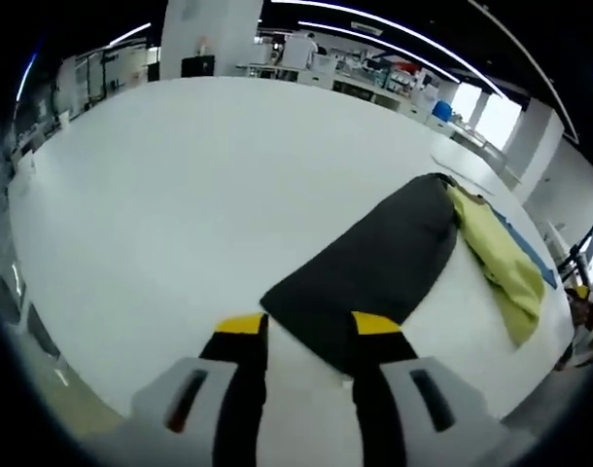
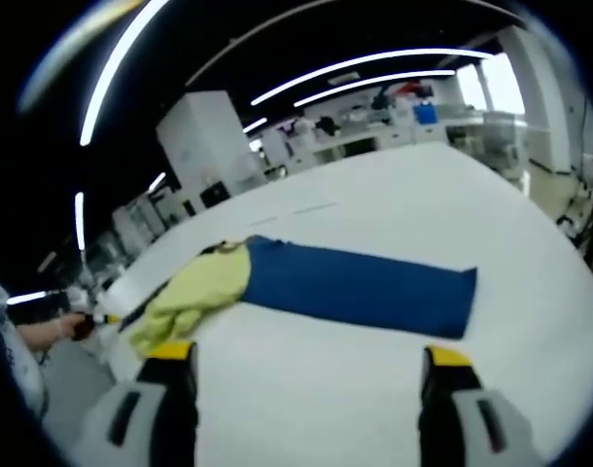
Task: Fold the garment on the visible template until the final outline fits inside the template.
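Your left gripper (image 1: 308, 331) fingers narrow, at the dark folded cloth's (image 1: 374, 258) corner, your right gripper (image 2: 306, 362) fingers wide above the white worktop (image 2: 394, 389), long blue cloth (image 2: 360, 287) and yellow-green garment (image 2: 194, 292) beyond them.

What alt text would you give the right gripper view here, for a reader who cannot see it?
A long blue folded garment lies flat on a white table, with a yellow-green garment bunched against its left end. The right gripper hangs open above the bare table in front of them, touching neither. A workshop with strip lights lies behind.

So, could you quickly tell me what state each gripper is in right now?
Left gripper: open, holding nothing, at the dark garment's edge.
Right gripper: open wide, empty.
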`<state>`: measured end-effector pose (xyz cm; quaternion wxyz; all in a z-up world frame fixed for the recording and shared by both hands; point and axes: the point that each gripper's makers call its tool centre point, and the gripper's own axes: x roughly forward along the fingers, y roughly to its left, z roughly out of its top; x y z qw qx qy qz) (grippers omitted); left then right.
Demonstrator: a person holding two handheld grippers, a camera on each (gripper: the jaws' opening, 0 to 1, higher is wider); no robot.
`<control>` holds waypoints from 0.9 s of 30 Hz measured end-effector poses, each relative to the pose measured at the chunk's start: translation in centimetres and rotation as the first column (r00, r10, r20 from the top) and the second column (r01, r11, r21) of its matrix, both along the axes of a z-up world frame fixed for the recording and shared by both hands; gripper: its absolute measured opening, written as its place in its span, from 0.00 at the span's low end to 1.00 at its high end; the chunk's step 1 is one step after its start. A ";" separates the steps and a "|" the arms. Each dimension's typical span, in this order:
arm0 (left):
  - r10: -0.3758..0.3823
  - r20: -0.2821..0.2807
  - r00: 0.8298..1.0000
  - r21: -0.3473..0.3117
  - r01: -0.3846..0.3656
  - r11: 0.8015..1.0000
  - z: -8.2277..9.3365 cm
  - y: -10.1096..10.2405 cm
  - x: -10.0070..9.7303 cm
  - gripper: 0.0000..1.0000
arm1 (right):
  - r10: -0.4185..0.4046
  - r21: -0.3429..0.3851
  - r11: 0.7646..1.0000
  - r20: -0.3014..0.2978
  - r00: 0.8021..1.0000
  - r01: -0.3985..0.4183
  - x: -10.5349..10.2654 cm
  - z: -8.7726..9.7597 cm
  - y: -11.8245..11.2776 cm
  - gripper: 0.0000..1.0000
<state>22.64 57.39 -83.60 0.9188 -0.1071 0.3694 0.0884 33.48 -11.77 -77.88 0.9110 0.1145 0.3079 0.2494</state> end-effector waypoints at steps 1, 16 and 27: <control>-0.005 -0.007 1.000 0.012 0.005 1.000 -0.1 0.2 0.1 0.29 | -0.002 -0.002 1.000 0.000 1.000 0.002 0.0 0.0 -0.1 0.96; -0.092 -0.013 0.996 0.089 0.093 0.992 -0.7 0.1 2.0 0.00 | -0.021 -0.031 0.999 -0.019 1.000 0.020 -0.2 -0.1 -0.8 0.96; -0.078 -0.018 0.997 0.086 0.079 0.993 -0.7 4.5 4.3 0.00 | -0.005 -0.052 0.999 -0.034 0.999 0.003 0.2 -0.1 -0.5 0.97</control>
